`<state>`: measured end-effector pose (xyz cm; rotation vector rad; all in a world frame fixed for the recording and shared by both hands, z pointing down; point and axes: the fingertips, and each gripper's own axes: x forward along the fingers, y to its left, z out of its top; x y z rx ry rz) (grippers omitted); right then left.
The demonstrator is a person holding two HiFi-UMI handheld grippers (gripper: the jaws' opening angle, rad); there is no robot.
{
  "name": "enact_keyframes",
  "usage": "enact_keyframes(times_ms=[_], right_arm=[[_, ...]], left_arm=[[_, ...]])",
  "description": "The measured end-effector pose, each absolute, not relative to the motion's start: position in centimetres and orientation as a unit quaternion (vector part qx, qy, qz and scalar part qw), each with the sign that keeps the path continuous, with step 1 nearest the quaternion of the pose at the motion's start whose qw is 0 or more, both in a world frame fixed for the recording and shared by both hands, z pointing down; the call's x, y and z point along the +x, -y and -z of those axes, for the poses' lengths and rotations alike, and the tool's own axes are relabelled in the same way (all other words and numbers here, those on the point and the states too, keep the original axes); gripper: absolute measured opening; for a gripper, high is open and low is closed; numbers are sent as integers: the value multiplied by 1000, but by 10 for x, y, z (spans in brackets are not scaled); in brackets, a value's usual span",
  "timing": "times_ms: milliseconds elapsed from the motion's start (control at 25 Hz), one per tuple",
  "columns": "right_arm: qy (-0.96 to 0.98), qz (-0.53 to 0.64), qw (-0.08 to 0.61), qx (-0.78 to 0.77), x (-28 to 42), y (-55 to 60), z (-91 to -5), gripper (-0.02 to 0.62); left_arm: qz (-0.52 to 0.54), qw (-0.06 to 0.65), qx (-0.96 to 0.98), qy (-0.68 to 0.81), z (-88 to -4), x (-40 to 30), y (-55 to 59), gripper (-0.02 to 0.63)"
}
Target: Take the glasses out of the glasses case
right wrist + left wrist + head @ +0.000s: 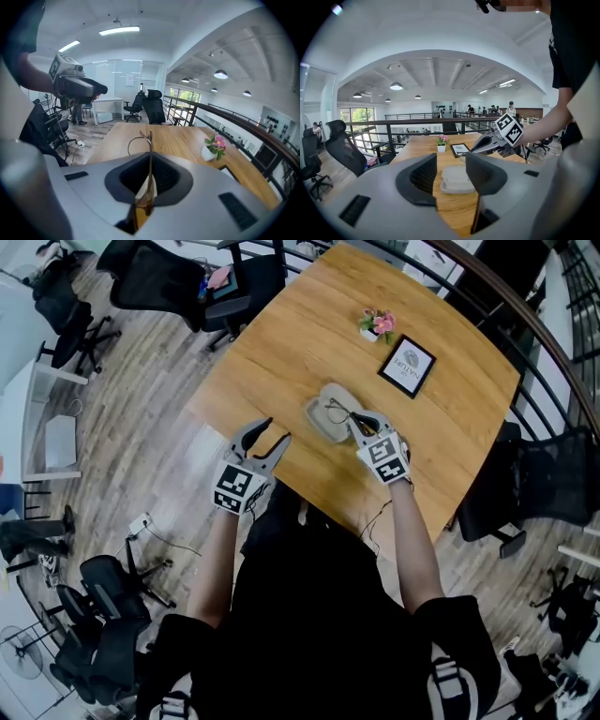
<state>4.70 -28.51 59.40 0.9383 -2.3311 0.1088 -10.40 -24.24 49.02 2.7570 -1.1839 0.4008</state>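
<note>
Right gripper (359,426) pinches glasses (149,157) over case (319,420). Left gripper (277,433) jaws apart, holding nothing. Next, I think: set glasses gently on table (450,362).

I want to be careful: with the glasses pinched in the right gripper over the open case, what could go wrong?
1. The right gripper is shut on only a thin part of the glasses; they may twist or slip and fall.
2. The left gripper is open and apart from the case, so a snagged frame could drag it.
</note>
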Motion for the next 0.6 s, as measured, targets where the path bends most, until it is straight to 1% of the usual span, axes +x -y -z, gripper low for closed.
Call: enact_keyframes(times_ms=[360, 600], right_arm=[[886, -25, 295, 357, 45, 284, -578, 21], [886, -20, 291, 362, 46, 284, -571, 21]], left_arm=[[-127, 41, 909, 395, -479, -103, 242, 204], [-133, 44, 909, 392, -479, -103, 241, 204]])
